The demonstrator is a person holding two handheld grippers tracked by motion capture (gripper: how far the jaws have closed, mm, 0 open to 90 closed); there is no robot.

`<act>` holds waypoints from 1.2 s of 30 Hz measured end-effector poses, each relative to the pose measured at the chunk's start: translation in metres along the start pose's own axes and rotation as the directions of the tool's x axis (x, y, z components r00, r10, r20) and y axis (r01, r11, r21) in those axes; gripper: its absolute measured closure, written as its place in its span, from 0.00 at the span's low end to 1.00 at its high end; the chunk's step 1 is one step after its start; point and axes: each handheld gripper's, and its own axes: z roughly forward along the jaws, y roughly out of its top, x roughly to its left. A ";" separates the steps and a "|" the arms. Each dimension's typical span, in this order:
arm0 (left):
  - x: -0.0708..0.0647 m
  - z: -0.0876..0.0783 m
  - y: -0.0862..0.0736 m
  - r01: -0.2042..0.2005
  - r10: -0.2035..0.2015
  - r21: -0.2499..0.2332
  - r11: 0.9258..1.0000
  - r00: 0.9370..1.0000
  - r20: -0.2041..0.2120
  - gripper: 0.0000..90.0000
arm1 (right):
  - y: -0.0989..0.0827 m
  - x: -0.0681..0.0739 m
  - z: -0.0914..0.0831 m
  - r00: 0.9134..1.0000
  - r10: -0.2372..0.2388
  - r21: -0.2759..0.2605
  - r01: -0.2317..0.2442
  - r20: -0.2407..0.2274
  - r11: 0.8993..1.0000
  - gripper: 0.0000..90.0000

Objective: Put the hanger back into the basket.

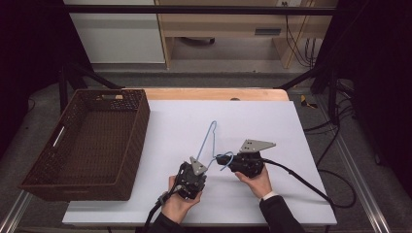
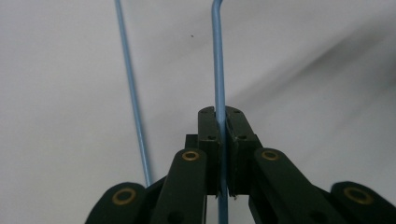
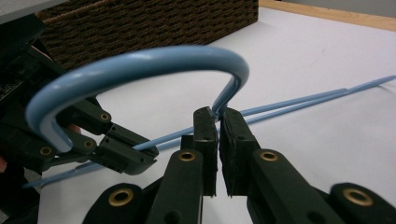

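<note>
while two tongs [image 1: 206, 167] [image 1: 219, 158] clamp one blue wire hanger [image 1: 207, 141], one basket [image 1: 87, 145] sits beside.

In the left gripper view, both thin blue wire rods of the hanger [image 2: 218, 60] run off the top edge, and the clamped rod also leaves at the bottom edge. In the right gripper view, the dark brown woven basket [image 3: 154, 23] is cut off by the top edge. In the high view, the hanger's hook is too small to trace between the grippers.
</note>
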 end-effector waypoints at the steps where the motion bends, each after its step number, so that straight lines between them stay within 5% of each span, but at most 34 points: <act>1: 0.000 0.000 0.000 0.000 0.000 0.000 1.000 1.000 0.000 0.96 | 0.000 0.000 0.000 1.000 0.000 0.000 0.000 0.000 1.000 0.95; 12: -0.002 -0.009 0.005 -0.048 0.047 -0.011 0.999 0.998 -0.042 0.97 | 0.004 0.005 -0.010 1.000 -0.007 -0.032 0.008 0.025 0.999 0.90; 19: 0.013 -0.020 0.013 -0.037 0.037 -0.032 0.999 0.999 0.000 0.97 | 0.012 0.010 -0.033 0.999 -0.007 -0.063 0.010 0.044 0.998 0.80; 26: 0.024 -0.035 0.026 -0.048 0.050 -0.061 0.997 0.998 0.025 0.97 | 0.010 0.006 -0.053 0.996 0.013 -0.073 -0.006 0.090 0.997 0.59; 30: 0.033 -0.045 0.034 -0.039 0.045 -0.087 0.995 0.996 0.078 0.97 | 0.001 0.002 -0.074 0.988 0.021 -0.083 -0.008 0.153 0.997 0.41; 36: 0.043 -0.060 0.045 -0.064 0.077 -0.103 0.993 0.988 0.133 0.97 | -0.008 -0.004 -0.092 0.978 0.037 -0.082 -0.020 0.207 0.996 0.29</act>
